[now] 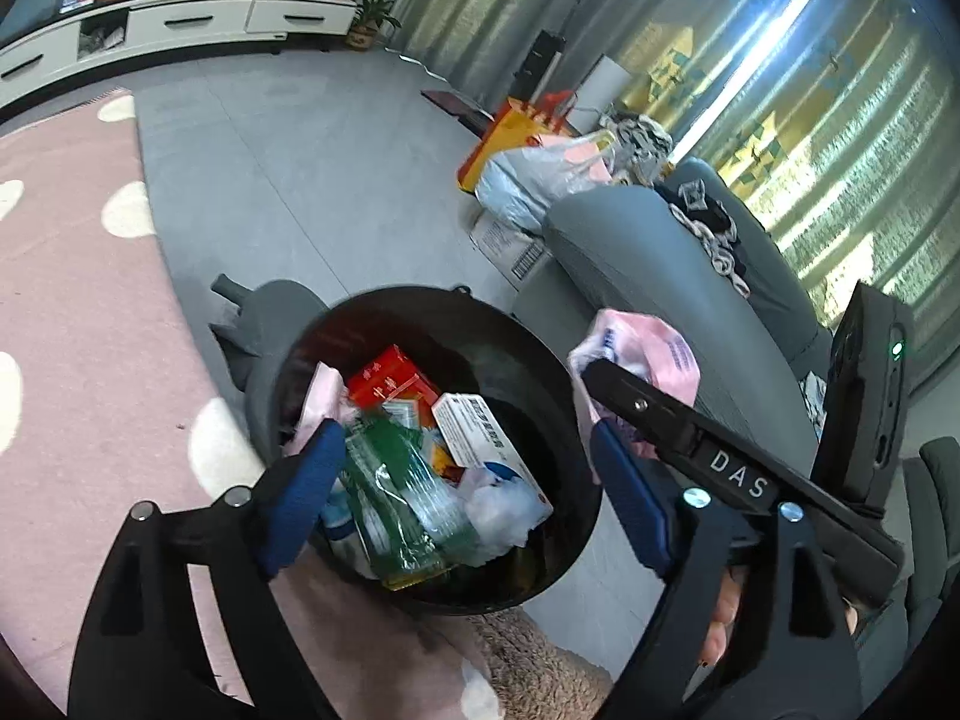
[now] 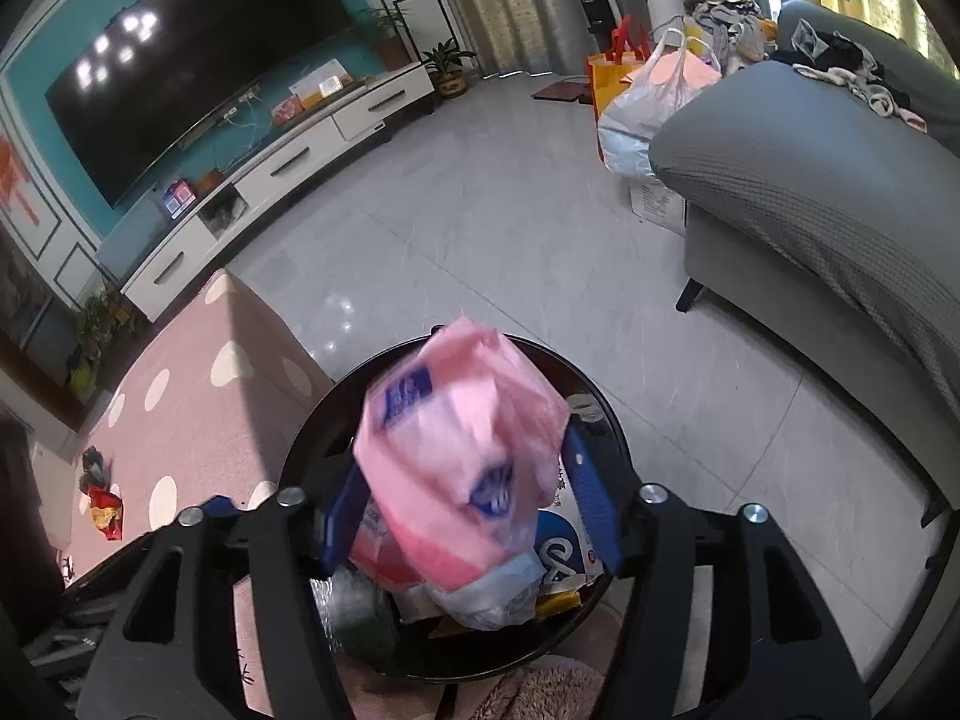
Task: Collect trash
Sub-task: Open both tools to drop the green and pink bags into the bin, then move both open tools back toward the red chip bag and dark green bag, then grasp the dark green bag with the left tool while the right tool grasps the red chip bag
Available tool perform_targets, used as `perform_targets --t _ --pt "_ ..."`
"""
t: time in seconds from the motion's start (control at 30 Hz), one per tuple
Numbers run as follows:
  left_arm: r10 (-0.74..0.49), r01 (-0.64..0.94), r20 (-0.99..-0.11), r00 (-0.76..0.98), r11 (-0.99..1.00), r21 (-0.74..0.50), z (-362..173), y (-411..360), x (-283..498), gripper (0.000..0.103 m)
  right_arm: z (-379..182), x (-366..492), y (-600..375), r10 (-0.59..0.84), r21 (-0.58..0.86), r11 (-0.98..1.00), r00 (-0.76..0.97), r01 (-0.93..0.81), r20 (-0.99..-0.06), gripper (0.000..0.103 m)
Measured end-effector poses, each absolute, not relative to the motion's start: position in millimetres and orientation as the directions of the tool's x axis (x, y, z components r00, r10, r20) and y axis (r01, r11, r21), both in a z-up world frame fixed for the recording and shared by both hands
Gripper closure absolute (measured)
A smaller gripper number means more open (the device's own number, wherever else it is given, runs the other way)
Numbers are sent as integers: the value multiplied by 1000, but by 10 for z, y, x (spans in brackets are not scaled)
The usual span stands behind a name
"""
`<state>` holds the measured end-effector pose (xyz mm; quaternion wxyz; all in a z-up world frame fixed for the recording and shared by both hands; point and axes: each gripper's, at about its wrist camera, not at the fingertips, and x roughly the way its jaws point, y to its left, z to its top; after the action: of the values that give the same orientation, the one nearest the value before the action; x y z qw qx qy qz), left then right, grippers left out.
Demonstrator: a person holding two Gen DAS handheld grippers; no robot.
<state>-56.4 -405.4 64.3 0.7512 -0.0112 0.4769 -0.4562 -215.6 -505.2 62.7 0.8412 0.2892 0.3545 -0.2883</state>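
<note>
Hanging over a black round bin (image 1: 564, 420) on a grey tiled floor (image 1: 312, 180) are two hand-held grippers. One sofa (image 2: 810, 180), one pink dotted rug (image 1: 78, 300) and one bin make up the big pieces of the room.

Inside the bin lies a heap of packaging: one red carton (image 1: 390, 384), one white medicine box (image 1: 480, 432), one green plastic wrapper (image 1: 396, 480), and some crumpled white plastic too tangled to count.

The left hand-held gripper (image 1: 462, 498) stands wide open above the heap, with nothing between its blue pads.

The right hand-held gripper (image 2: 474, 504) has a crumpled pink plastic bag (image 2: 462, 456) between its pads, directly above the bin. The bag is blurred, so whether the pads press on it or it is already falling is not clear; it looks loose.

Risks, as a judgement: the light bag could catch on a pad or drift and land on the bin's rim or the floor, because it is soft and weighs little. The bin is fairly full, so the bag may perch on top and slide off.

One small snack wrapper (image 2: 105, 516) lies on the rug, well apart from the bin, not yet collected.
</note>
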Motion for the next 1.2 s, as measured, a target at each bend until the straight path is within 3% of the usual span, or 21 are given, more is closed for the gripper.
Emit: perform_targets --t 0.07,0.27,0.47,0.67,0.8,0.97,1.2 --pt "-692 665 -703 161 603 -441 699 -3951 -511 11 638 -2157 -5045 -280 282 667 583 690 -763 32" --pt "-634 598 -711 304 708 -376 863 -3370 -237 5 688 -2043 -4915 -259 280 703 602 654 -755 21" --pt "-501 449 -732 462 844 -295 1062 -2474 293 3 762 -1669 -4560 -198 268 782 632 563 -749 20" --pt "-321 205 -756 571 947 -248 1201 -1115 997 3 682 -784 -3597 -13 248 911 625 329 -780 20" --pt "-285 104 -771 570 955 -276 1114 -440 1508 3 478 -78 -2782 140 266 952 556 152 -819 20" --pt "-336 124 -798 501 940 -319 788 -180 2044 3 335 730 -1971 277 330 944 520 10 -808 20" --pt "-379 196 -843 382 925 -327 282 -335 2475 7 37 1499 -1404 261 257 964 464 -73 -846 20"
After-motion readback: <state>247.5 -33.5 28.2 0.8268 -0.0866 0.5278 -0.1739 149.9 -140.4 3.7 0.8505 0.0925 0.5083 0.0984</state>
